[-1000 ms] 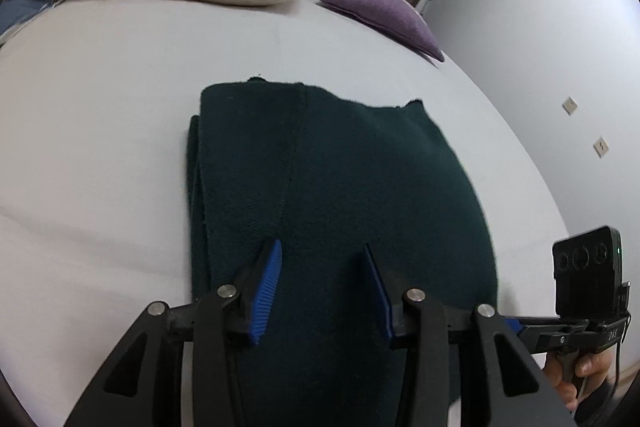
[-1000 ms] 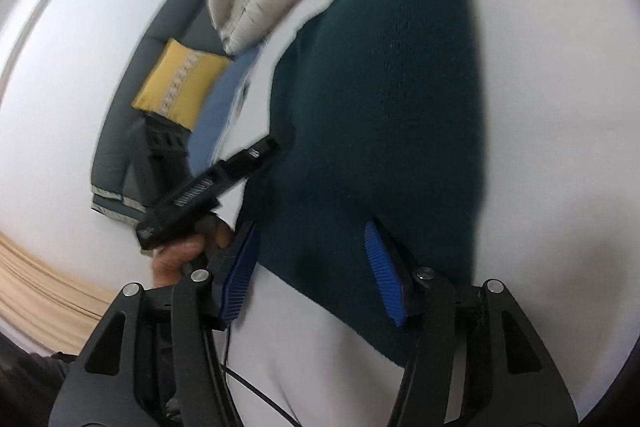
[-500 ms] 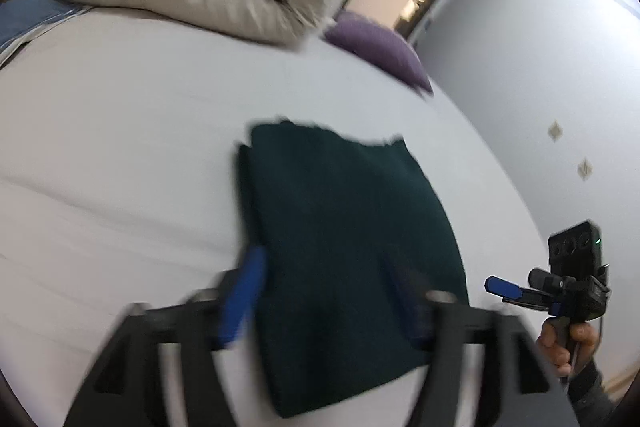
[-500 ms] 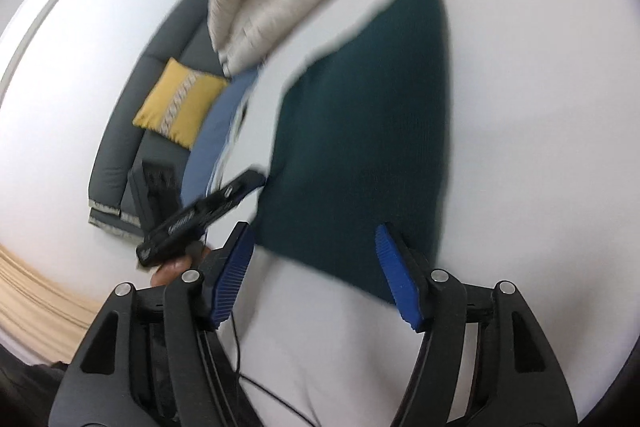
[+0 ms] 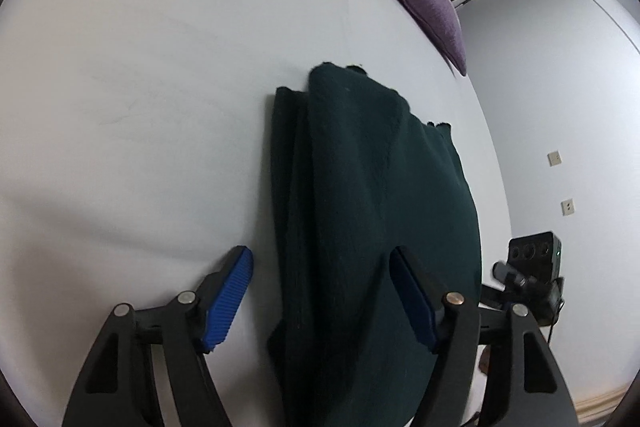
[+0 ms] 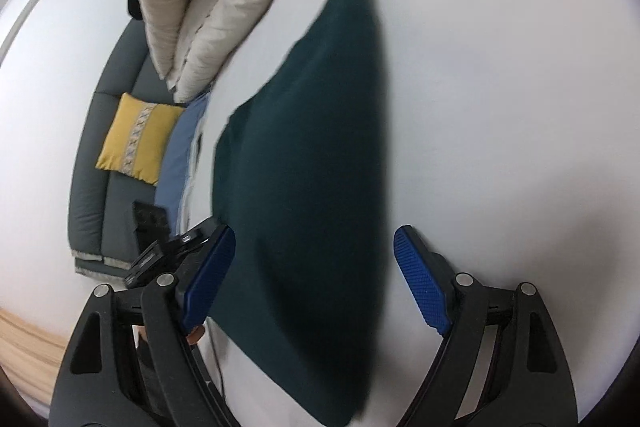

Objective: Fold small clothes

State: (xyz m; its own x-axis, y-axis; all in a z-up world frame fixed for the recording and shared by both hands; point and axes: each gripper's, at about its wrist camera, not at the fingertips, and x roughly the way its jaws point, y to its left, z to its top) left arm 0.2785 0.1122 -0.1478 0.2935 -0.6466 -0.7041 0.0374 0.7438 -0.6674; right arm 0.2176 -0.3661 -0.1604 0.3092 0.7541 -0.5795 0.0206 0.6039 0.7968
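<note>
- Bed [image 5: 140, 87], white sheet; dark green garment [image 5: 360, 207] lies folded lengthwise, ready for cross-fold.
- Left gripper [image 5: 320, 291]: fingers apart, closing, straddling near edge.
- Right gripper [image 6: 314, 275]: fingers apart, opening, prob. not gripping (blurry).

Sweater [image 5: 360, 207]: folded on my bed [image 5: 140, 107], mid-surface.
Duvet [image 6: 200, 7]: heaped at the bed's far edge.
Pillow [image 5: 432, 11]: far corner, beside the duvet.

Both grippers [image 5: 322, 293] [image 6: 314, 275] unclenched (right widening)
</note>
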